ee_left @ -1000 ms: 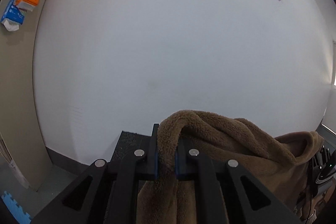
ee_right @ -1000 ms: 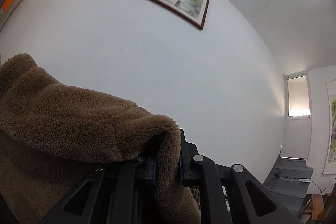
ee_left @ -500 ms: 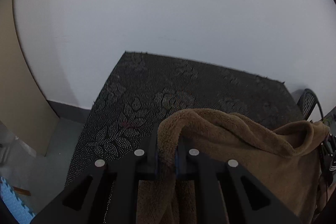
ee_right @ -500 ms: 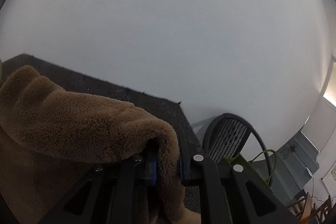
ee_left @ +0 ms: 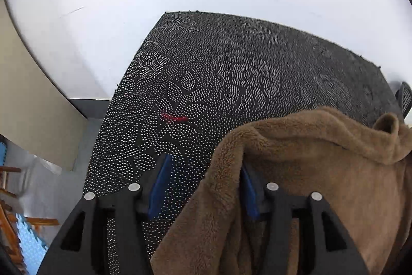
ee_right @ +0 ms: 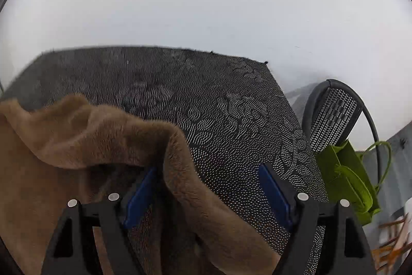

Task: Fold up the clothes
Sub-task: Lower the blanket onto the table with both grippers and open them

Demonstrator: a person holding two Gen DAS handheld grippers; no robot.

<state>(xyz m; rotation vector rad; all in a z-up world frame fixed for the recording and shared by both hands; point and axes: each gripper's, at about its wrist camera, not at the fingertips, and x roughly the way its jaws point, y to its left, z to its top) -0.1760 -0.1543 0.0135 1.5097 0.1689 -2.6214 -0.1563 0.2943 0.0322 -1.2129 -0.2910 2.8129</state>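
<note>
we have both grippers over the dark patterned table [ee_left: 257, 74]. the left gripper [ee_left: 203, 187] has just been opening its jaws; the brown fleece garment [ee_left: 322, 172] drapes between them against the right pad, released, not pinched. the right gripper [ee_right: 208, 187] has also just been opening, the garment's edge hanging loose by its left pad. the fleece lies on the table's near side. a green bag [ee_right: 347, 177] and mesh chair [ee_right: 334, 115] stand far right.

Plain indoor room, white wall [ee_left: 206, 4], patterned black table cover [ee_left: 231, 84], mesh chair [ee_right: 332, 117]
</note>
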